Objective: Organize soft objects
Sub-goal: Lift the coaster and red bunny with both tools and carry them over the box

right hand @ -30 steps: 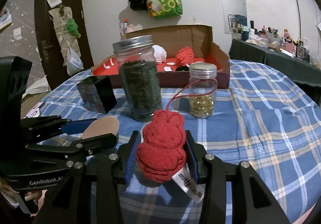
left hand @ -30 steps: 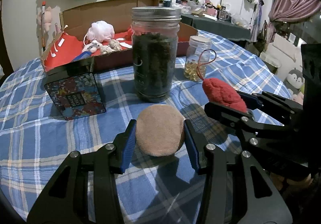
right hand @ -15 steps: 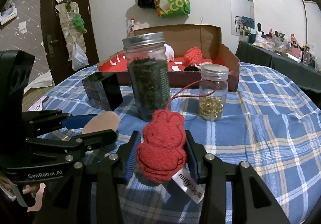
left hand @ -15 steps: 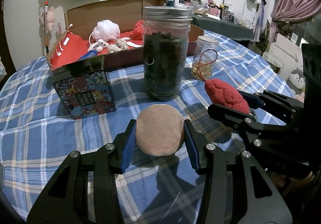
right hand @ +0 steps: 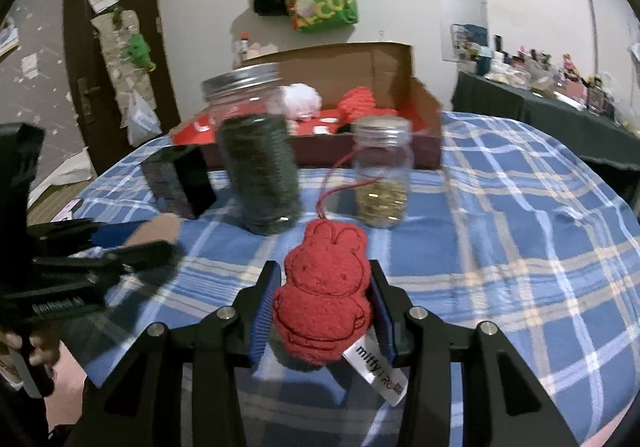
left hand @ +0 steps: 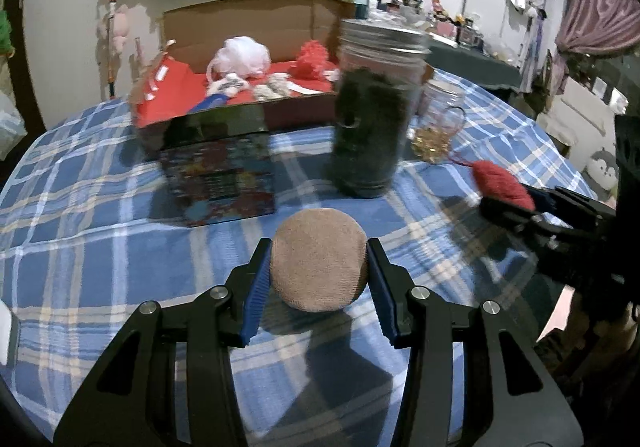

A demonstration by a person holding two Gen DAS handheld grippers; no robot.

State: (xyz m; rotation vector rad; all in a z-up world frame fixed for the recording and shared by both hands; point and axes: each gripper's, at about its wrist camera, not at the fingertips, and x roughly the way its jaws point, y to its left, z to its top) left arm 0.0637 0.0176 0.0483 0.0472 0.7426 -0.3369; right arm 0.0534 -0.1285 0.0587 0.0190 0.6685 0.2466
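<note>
We have both tongs loaded. The left tongs point(left hand: 319, 273) are closed partway on a round tan pad point(left hand: 319, 259), its sides pressed between the blue pads. The right tongs point(right hand: 322, 309) are clamped the same way on a red bunny plush point(right hand: 325, 289), whose white tag point(right hand: 376, 369) and red cord hang free. Both soft items are carried above the checked counter point(right hand: 520, 247), short of the cardboard box point(left hand: 248, 59) at the back, where a white puff point(left hand: 242, 57) and other soft things already lie.

The danger, as we judge it, lies between us and that box. The tall dark jar point(left hand: 374, 115), the small jar point(right hand: 382, 171) and the patterned tin point(left hand: 218, 173) stand right across the path, so a low pass could knock one over. The loose cord could snag on a lid. Both pieces are squashy, so either might squirm out of a light grip. The two tongs also sit close together and could collide.
</note>
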